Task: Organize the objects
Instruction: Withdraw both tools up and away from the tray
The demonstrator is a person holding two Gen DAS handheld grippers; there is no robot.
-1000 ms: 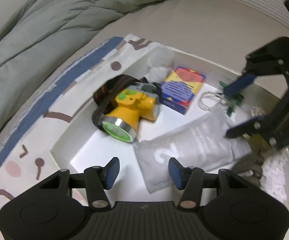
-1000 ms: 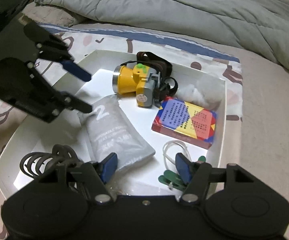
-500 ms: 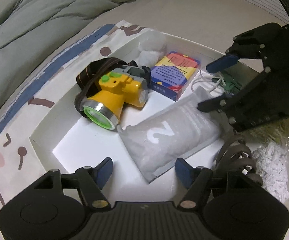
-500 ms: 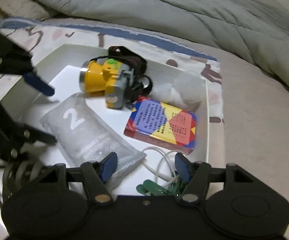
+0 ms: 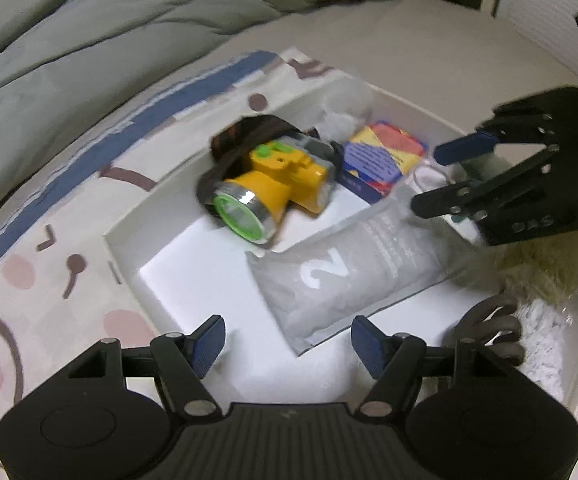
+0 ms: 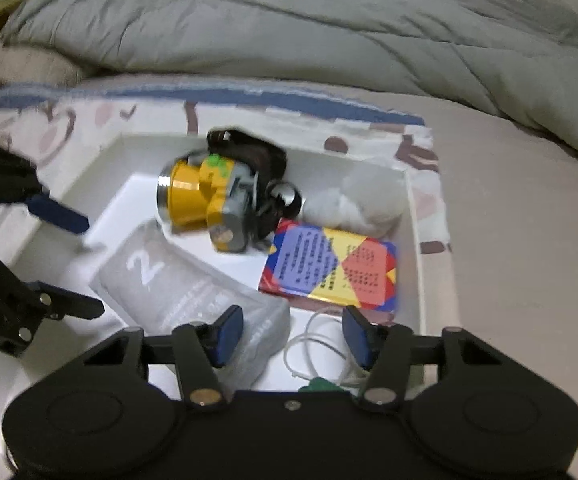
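A shallow white tray (image 5: 129, 248) sits on a patterned cloth (image 5: 49, 264) spread over a bed, with a grey quilt (image 6: 289, 20) bunched behind it. Both pairs of tongs hang over the tray, pointing steeply down into it from opposite sides. The left tongs (image 5: 288, 343) stand about half open with nothing between the pads; the near end of a grey pouch (image 5: 345, 280) marked with a white 2 lies directly below and just ahead of them. The pouch's long axis runs diagonally away from the left tongs toward the right tongs (image 5: 437, 176), which hover over its far end. In the right wrist view the right tongs (image 6: 292, 336) are closing, with nothing gripped; a loop of white cord (image 6: 313, 344) and one corner of the pouch lie beneath the gap. Either hand could reach the pouch, the left being squarer to its end, so a grasp across its short width looks likelier from there. Counted in the tray: one yellow headlamp (image 5: 277, 188) with a dark strap, one colourful box (image 6: 329, 272), one grey pouch, one clump of white wadding (image 6: 353, 204), one white cord, one dark coiled cable (image 5: 489, 324), something green (image 6: 321, 385) at the tray's edge, too hidden to name, and pale fluffy material (image 5: 541, 276) in a corner, too blurred to identify.
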